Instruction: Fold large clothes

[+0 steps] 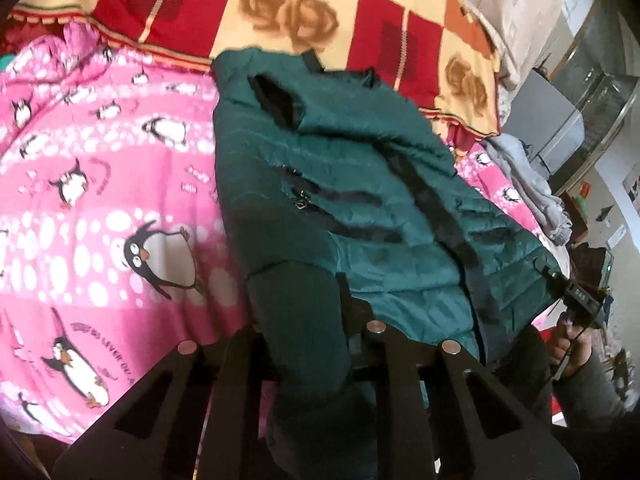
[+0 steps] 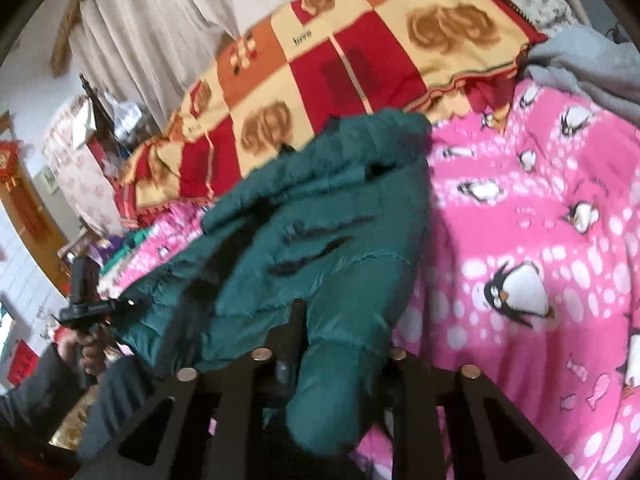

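**Trainee:** Jacket (image 1: pixel 360 184), dark green and quilted, lies spread on the pink penguin blanket (image 1: pixel 100 200), its far end reaching the red-and-cream checked blanket (image 1: pixel 280 12). How will it handle?

**Instructor:** Judge it light, puffy and soft. The shell looks smooth, so it will likely slide between your pads and spring back after each fold. Take it at hems, seams or cuffs, where the layers are thickest, not in the middle of a panel.

**Trainee:** And the tools?

**Instructor:** Your left gripper (image 1: pixel 344 320) is closed on a fold of the near hem; your right gripper (image 2: pixel 316 344) is likewise closed on the near edge on its own side. In the left view you see the right gripper at the jacket's far corner, with the hand (image 1: pixel 568 348) beneath it; the right view shows the left gripper (image 2: pixel 86 304) the same way.

**Trainee:** What stands in the way?

**Instructor:** A grey garment (image 1: pixel 528 176) lies heaped on the bed beside the jacket on the right side. The penguin blanket is soft and rumpled, so a dragged hem may pull it along. A dark strip (image 1: pixel 436 204) runs down the front, probably the zip line; keep it flat, as it could buckle the fold.
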